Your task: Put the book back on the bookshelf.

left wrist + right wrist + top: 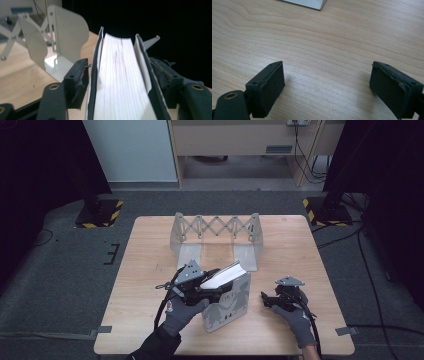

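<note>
1. Jaws of the left gripper (120, 82) straddle the thick grey-covered book with white pages (120, 75); the right pad bears on the back cover, while the left pad (76, 82) sits against the front cover, which bows a little away from the page block. I read this as a loose clamp across the fore-edge, not a firm one.
2. Jaws of the right gripper (327, 87) stand wide apart over bare wood, holding nothing.
3. That book (227, 300) is propped at a tilt near the front edge of the pale wooden table (150, 270), about midway along it, with the right gripper (272, 299) resting just beside it toward the right edge.
4. Handling, as a judgement: the book looks fairly heavy and dense; its covers are thin and flexible, so they may slide or splay under the pads. A grip lower down, nearer the spine and squeezing the whole block, would hold better.
5. Behind it, near the back edge, stands a white metal expanding book rack with scissor lattice and rounded end plates (216, 237), smooth and rigid.
</note>
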A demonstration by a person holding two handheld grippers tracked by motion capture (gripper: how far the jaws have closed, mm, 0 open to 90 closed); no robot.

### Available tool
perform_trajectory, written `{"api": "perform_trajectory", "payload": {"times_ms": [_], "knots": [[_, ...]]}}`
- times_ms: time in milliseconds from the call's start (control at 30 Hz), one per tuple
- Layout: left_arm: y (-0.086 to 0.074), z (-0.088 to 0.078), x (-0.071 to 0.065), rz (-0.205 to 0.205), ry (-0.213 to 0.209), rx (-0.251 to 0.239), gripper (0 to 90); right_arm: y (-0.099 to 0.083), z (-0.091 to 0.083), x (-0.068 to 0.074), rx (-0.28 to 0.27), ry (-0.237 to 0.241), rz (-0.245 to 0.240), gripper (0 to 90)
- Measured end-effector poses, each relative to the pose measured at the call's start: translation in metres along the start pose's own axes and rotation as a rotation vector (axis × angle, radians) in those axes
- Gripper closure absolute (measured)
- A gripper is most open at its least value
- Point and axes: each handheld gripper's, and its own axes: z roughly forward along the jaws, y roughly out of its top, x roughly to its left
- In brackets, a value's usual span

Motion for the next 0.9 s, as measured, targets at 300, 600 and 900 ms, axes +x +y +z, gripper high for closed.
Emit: {"api": "perform_trajectory", "payload": {"times_ms": [300,600,900], "knots": [[0.0,0.0,-0.007,0.015,-0.01,0.037,38.2,0.0,0.0,0.0,-0.001,-0.003,-0.004,12.3],[0.0,-0.001,-0.017,0.059,0.042,0.051,49.1,0.0,0.0,0.0,0.0,-0.003,-0.002,12.0],[0.002,-0.004,-0.008,0.019,0.053,0.028,50.8,0.0,0.001,0.0,0.001,-0.003,-0.002,11.2]]}}
